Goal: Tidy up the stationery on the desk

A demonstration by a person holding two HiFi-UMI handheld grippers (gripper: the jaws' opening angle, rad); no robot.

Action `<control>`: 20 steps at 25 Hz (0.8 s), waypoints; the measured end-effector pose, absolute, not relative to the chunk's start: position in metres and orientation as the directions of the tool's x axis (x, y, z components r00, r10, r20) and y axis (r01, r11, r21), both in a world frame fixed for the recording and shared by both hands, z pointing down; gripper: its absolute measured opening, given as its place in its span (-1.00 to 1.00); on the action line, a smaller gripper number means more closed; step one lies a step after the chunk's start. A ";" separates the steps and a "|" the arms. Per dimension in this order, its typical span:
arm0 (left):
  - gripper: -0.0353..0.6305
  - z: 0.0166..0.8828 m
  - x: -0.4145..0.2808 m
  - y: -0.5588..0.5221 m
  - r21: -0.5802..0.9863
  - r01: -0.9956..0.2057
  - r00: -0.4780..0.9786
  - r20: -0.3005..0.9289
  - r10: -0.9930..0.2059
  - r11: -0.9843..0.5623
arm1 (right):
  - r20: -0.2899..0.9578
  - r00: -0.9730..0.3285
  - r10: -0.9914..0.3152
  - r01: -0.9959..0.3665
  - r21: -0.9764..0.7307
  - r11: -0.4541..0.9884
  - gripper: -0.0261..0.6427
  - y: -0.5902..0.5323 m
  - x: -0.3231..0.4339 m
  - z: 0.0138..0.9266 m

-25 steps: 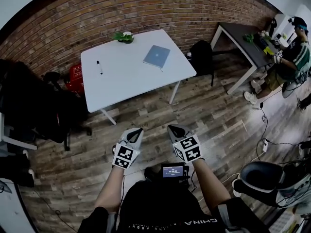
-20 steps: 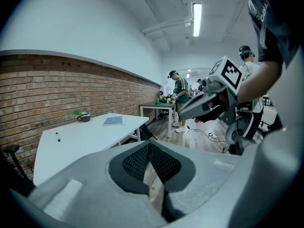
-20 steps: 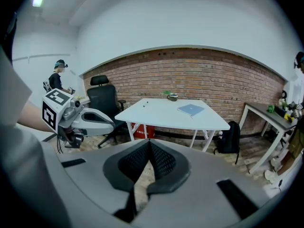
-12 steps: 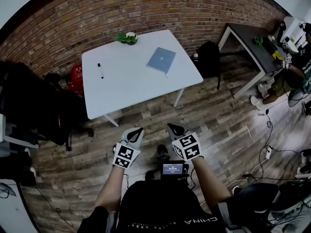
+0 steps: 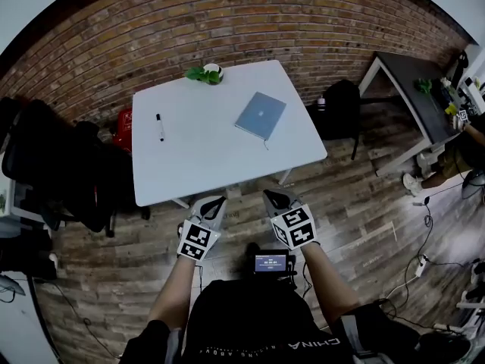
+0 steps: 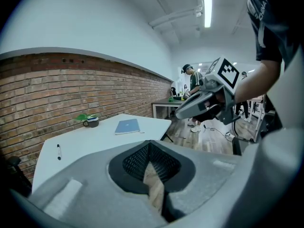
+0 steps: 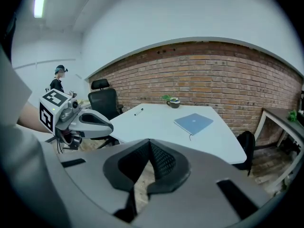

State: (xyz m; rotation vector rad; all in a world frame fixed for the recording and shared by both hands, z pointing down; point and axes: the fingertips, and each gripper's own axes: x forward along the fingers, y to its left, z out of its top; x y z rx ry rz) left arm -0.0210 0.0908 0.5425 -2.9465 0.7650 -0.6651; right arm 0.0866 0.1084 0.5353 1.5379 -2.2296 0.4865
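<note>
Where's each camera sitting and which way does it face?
Head view: on the head, looking steeply down at the white table; both forearms, left gripper, right gripper.
Left gripper view: on the left gripper, facing the table; own shut fingers, right gripper.
Right gripper view: on the right gripper, facing the table; own shut fingers, left gripper.
All share the blue notebook.

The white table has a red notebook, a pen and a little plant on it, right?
Not quite. The notebook is blue, not red, as the head view shows. The pen and the little plant do sit on the white table.
</note>
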 end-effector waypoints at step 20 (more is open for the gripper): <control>-0.88 0.561 -0.007 -0.002 -0.104 -0.542 0.731 0.431 -0.529 -0.834 | 0.535 -0.405 -0.742 -0.902 -0.102 0.419 -0.89 0.006 0.104 0.556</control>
